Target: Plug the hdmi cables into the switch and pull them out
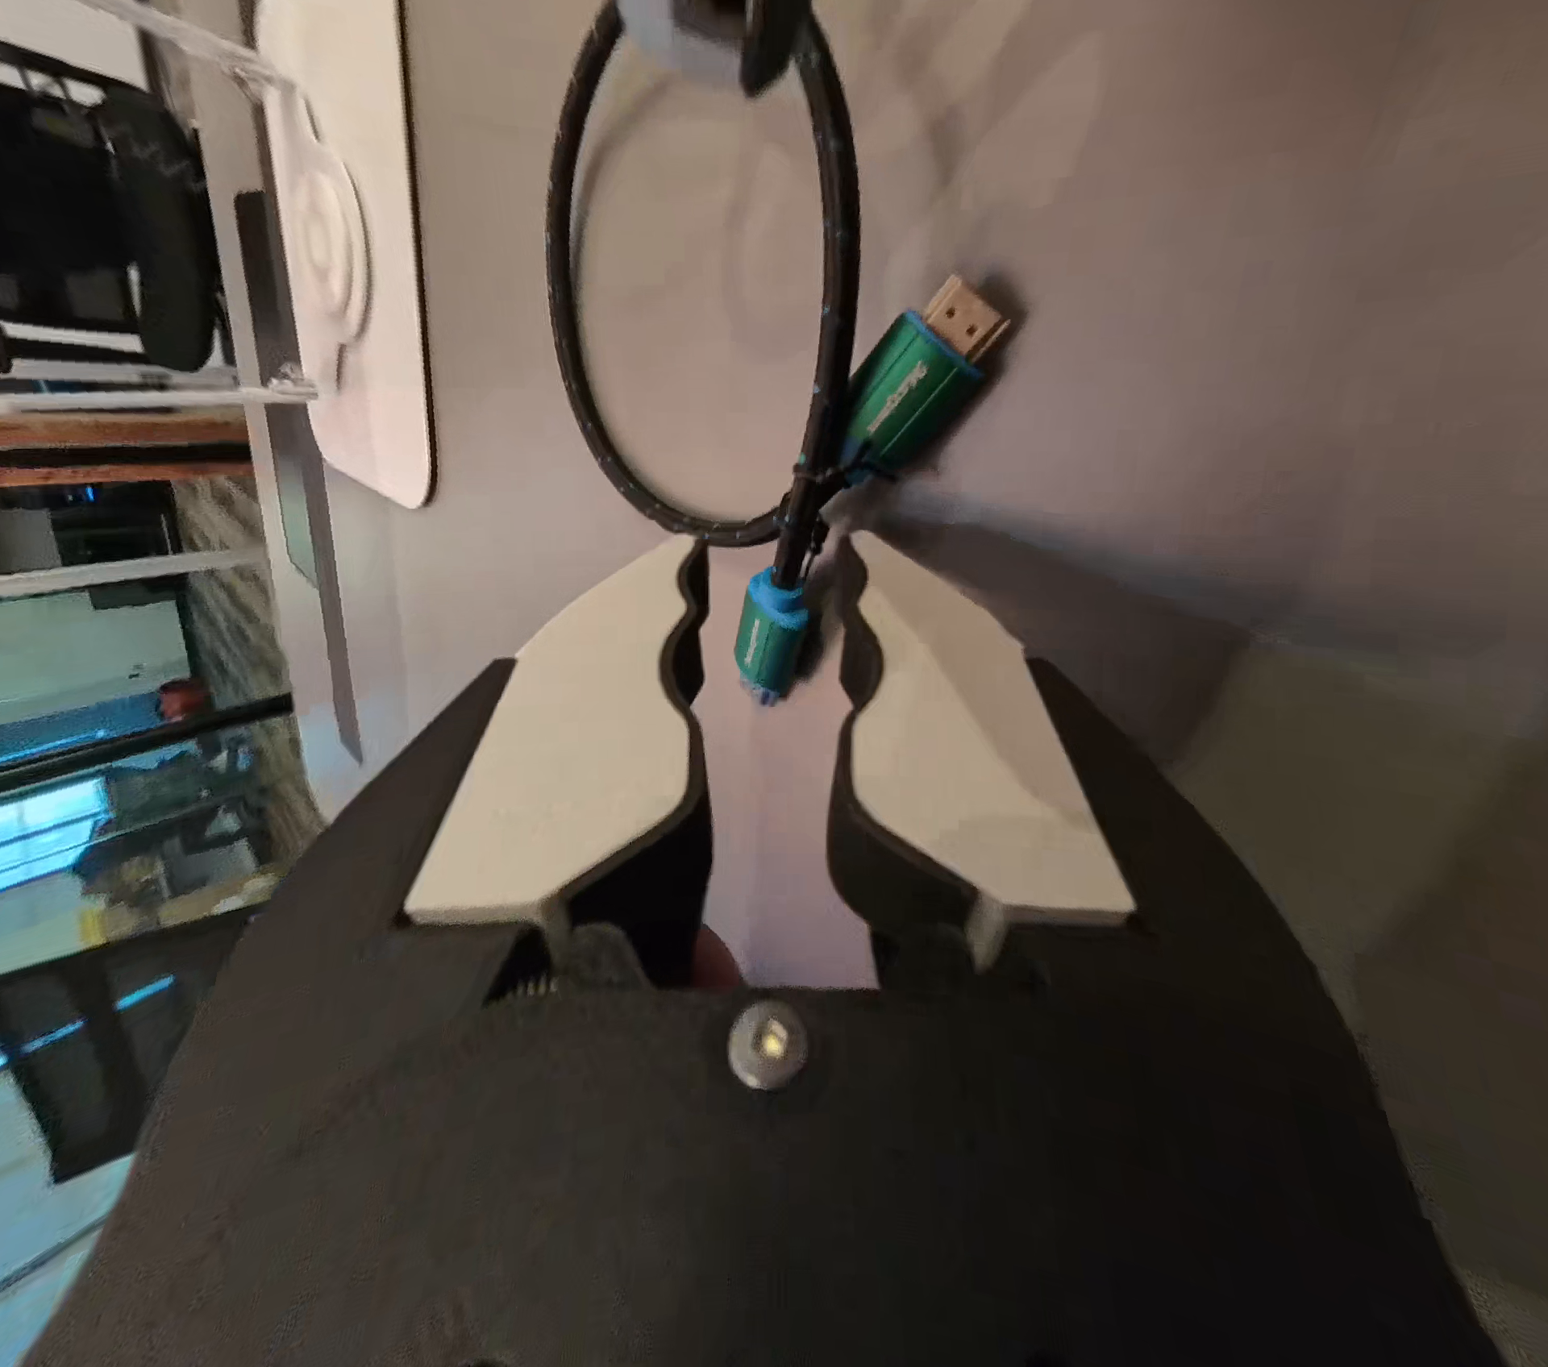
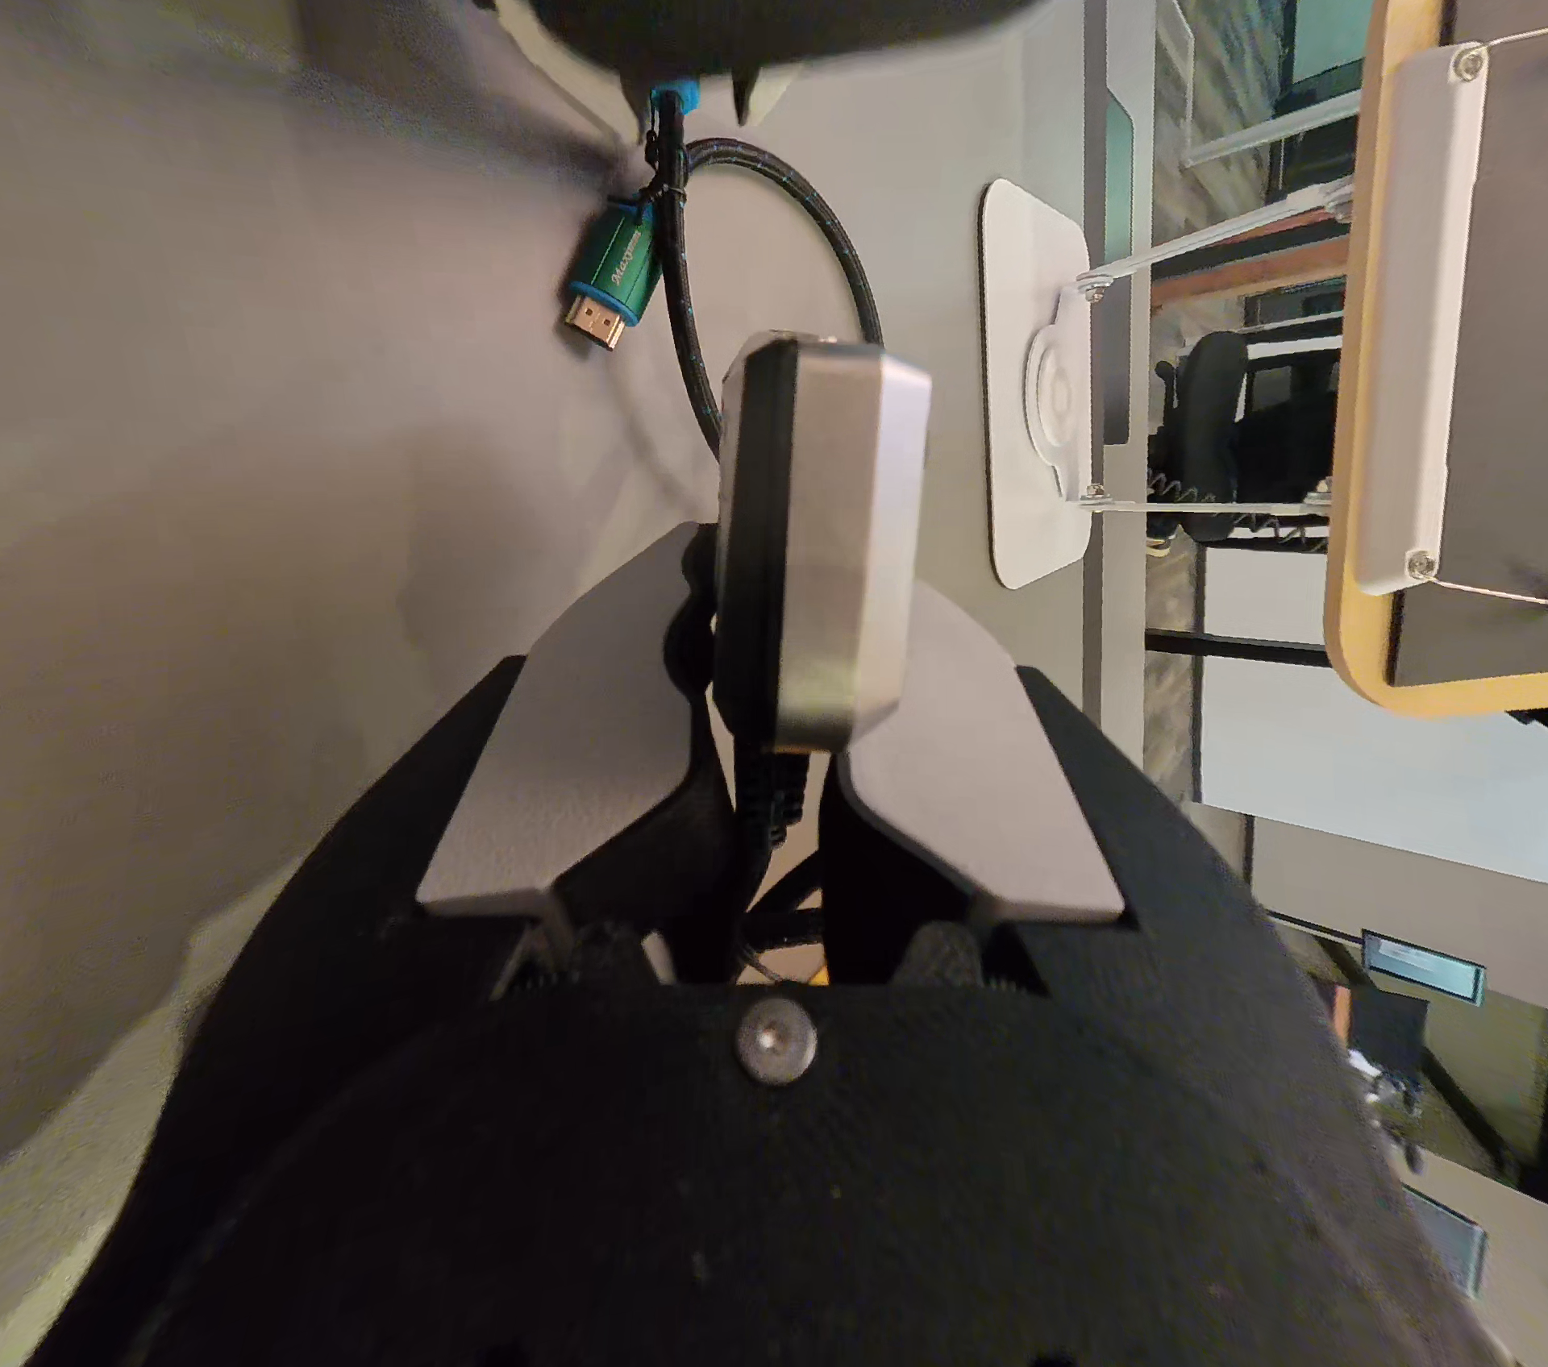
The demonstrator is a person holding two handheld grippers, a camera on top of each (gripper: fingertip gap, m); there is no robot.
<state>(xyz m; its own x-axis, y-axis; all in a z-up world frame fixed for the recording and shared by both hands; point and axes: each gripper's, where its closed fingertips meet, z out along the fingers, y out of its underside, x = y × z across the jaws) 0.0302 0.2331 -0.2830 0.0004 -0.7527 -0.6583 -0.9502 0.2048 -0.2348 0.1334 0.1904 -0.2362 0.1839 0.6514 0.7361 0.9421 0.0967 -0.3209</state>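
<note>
- Cable [image 1: 561, 255]: black braid flecked blue, looped and tied, with green metal plugs; the free plug [image 1: 926, 380] shows a gold tip and lies on the grey table [image 1: 1215, 238].
- Second plug [image 1: 771, 636] sits between the left gripper [image 1: 771, 623] fingers (contact unclear, motion blur); jaws parted, cannot tell if gripping.
- Switch [image 2: 825, 540]: silver box with a black face, clamped on edge in the right gripper [image 2: 787, 623].
- Loop runs from the left gripper toward the switch.
</note>
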